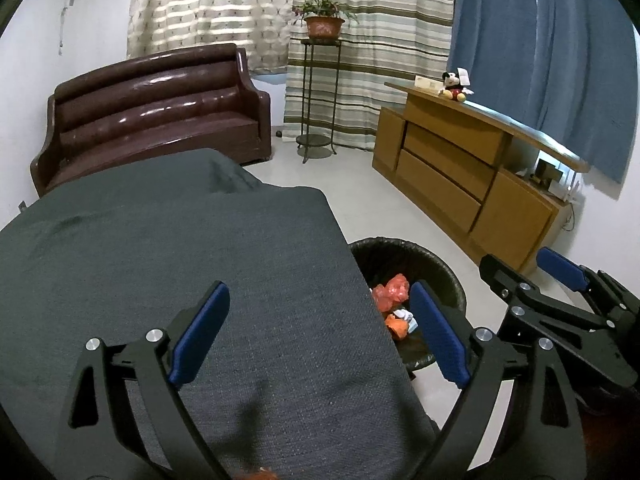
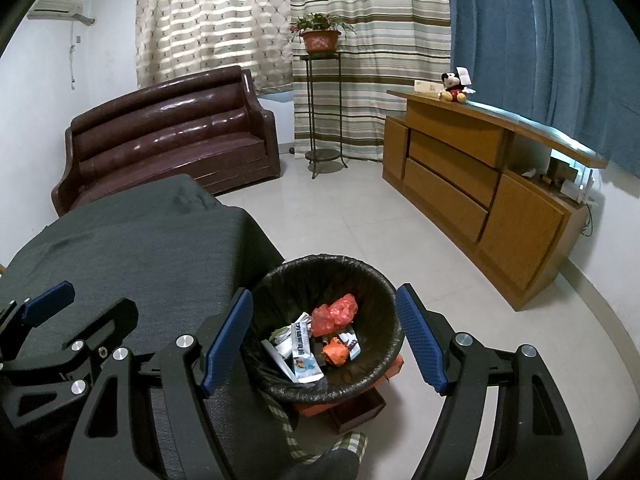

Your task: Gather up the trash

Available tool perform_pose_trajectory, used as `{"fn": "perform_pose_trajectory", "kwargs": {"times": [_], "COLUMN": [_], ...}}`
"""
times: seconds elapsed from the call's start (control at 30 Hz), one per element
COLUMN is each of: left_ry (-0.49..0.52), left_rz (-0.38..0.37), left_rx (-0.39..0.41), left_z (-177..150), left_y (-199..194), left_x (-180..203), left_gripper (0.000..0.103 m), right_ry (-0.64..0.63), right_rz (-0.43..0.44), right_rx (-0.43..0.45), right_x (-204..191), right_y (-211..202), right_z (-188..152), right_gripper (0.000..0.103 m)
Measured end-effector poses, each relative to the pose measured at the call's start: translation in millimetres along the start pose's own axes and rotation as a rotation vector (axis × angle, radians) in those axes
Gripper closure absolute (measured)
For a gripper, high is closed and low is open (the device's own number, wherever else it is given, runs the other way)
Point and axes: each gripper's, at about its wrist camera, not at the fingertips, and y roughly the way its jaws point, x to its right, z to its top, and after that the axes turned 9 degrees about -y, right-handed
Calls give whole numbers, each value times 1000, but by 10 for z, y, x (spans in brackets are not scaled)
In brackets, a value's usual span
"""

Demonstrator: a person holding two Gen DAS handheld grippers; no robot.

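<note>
A black-lined trash bin [image 2: 380,292] stands on the floor beside the grey-covered table [image 2: 132,248]. It holds orange plastic [image 2: 336,312], white wrappers [image 2: 300,344] and other scraps. My right gripper [image 2: 324,340] is open and empty, hovering above the bin. My left gripper [image 1: 316,332] is open and empty over the table's right edge [image 1: 240,260]; the bin [image 1: 448,276] with orange trash [image 1: 390,292] shows partly past that edge. A small orange scrap [image 1: 264,473] peeks in at the bottom of the left wrist view. Each gripper shows in the other's view: the right one [image 1: 560,280], the left one [image 2: 48,300].
A brown leather sofa [image 2: 172,136] stands behind the table. A plant stand with a potted plant [image 2: 320,40] is by the curtains. A wooden cabinet [image 2: 480,184] with a Mickey toy [image 2: 454,86] lines the right wall. A small box [image 2: 356,408] sits under the bin.
</note>
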Motion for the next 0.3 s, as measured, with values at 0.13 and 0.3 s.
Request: {"fn": "perform_pose_trajectory", "kwargs": {"times": [0.13,0.3], "left_ry": [5,-1], "left_rz": [29,65], "left_rx": [-3,-26], "left_z": [1,-11], "left_y": [27,94], "left_x": [-15,-126], "left_gripper": [13,13], "right_ry": [-4,-14], "right_rz": [3,11], "right_rx": [-2,-11], "right_x": [-7,-55], "right_y": [5,23], "right_z": [-7,-11], "right_gripper": [31,31]}}
